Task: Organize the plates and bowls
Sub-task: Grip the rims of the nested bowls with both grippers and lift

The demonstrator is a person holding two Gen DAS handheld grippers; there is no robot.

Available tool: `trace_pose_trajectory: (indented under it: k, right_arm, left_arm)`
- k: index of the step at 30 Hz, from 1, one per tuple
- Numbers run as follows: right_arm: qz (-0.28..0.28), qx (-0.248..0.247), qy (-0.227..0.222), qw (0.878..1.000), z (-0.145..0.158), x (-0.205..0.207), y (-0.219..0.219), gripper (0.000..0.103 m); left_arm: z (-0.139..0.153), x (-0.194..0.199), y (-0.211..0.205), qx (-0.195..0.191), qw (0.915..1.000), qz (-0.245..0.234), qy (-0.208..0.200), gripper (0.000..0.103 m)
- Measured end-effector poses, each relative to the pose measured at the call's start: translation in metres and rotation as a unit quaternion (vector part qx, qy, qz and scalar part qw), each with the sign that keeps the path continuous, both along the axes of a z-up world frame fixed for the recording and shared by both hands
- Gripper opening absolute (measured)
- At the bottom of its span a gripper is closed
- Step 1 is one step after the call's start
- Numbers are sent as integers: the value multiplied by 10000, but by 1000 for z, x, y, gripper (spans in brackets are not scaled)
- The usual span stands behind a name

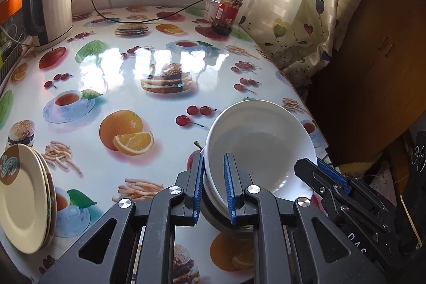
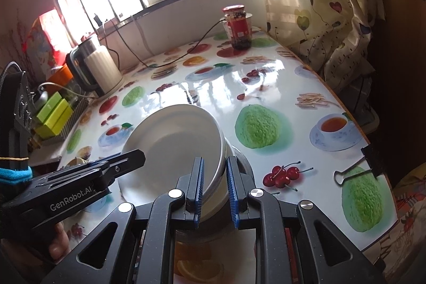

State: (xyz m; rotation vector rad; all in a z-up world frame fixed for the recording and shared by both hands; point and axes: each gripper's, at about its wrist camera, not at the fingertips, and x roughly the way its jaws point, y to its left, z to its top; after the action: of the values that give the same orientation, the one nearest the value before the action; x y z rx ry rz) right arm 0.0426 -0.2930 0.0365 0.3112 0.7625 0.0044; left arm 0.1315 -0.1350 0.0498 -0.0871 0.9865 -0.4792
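Near the surface's (image 1: 159, 108) front edge, towards its right corner, white bowls (image 1: 261, 140) sit nested and tilted. L gripper (image 1: 214, 185) is clamped on the bowls' left rim; R gripper (image 2: 215, 188) is clamped on the opposite rim. Stack of cream plates (image 1: 24, 201) lies at front-left edge. Kettle (image 1: 48, 7) at back-left, jar (image 1: 229, 12) at back-right.

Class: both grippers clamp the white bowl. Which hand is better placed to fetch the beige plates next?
Probably left. The left gripper grips the white bowl on the side nearer the beige plates, which lie at the table's left edge. The right gripper holds the opposite rim, farther away.
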Motion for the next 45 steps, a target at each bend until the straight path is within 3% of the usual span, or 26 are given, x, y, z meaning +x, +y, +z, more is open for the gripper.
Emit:
trace_pose_trajectory:
  k: [19,29,45]
  right_arm:
    - [-60,-22,59,10000,-7,-3,-2,20]
    - [-51,-12,81,10000,-8,-3,-2,23]
    - [-361,170,-302,9987,1,-21,-21,24]
  left_arm:
    - [-1,1,-4,57,10000,2,28,16]
    - [-3,1,-2,-138,9999,-12,28,16]
    - [4,-8,29,-384,9986,260,-266,16]
